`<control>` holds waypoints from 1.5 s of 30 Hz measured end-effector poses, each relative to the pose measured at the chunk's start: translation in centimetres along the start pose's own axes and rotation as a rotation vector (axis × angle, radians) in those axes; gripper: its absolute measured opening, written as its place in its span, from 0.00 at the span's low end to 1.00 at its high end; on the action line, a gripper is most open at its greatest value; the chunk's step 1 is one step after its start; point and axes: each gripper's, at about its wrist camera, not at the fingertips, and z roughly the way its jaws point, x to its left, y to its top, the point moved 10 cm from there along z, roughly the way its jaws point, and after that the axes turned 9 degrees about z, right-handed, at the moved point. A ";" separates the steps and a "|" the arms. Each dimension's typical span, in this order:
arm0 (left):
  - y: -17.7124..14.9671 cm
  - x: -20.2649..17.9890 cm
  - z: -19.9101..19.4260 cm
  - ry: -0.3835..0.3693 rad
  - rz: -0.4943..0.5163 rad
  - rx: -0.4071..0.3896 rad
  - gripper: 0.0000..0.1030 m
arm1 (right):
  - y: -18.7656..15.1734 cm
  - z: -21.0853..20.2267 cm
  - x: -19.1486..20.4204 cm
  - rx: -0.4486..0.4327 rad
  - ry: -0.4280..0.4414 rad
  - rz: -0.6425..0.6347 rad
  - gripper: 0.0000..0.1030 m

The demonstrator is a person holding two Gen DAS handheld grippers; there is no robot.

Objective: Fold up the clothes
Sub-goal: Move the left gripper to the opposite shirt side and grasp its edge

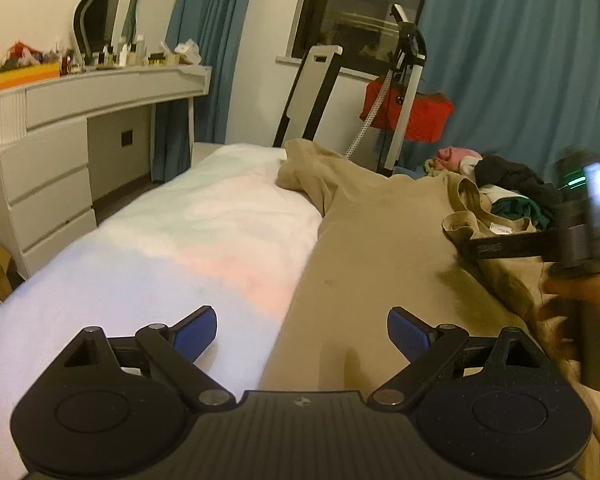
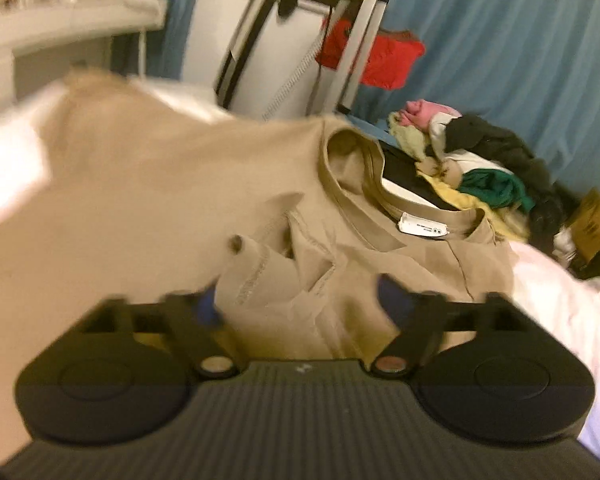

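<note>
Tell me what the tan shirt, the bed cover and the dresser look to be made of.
Tan shirt: soft knit, probably cotton jersey, matte; it creases limply and has a ribbed collar and stitched hems.
Bed cover: white woven or fleecy fabric, matte and smooth; the exact weave is unclear.
Dresser: likely painted wood or board, white, slight sheen; flat drawer fronts with crisp edges.

Motion blur smears the right wrist view: the right gripper (image 2: 296, 304) shows soft-edged fingers, and the tan shirt (image 2: 160, 184) loses its outline left of them. A folded sleeve (image 2: 268, 280) between the fingers hides the fabric beneath. In the left wrist view, the frame's right edge cuts off the person's hand (image 1: 580, 304), itself blurred. Bottles on the white dresser (image 1: 100, 92), far beyond the left fingers, are too small to identify.
</note>
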 end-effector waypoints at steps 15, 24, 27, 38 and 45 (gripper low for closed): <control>-0.1 -4.3 -9.2 -0.055 0.117 -0.083 0.91 | -6.6 -25.8 -3.3 -0.159 0.220 0.416 0.83; -5.6 -9.8 -10.9 -0.214 0.175 0.064 0.91 | -13.7 -31.7 -10.7 -0.150 0.146 0.641 0.83; -7.5 -11.3 -10.6 -0.228 0.198 0.115 0.89 | -13.9 -33.0 -13.8 -0.210 0.101 0.671 0.83; -10.5 -19.7 -11.8 -0.344 0.219 0.210 0.73 | -17.2 -33.4 -22.5 -0.282 -0.073 0.854 0.83; -12.2 -27.1 -13.6 -0.494 0.147 0.330 0.58 | -18.3 -33.4 -25.2 -0.325 -0.108 0.932 0.83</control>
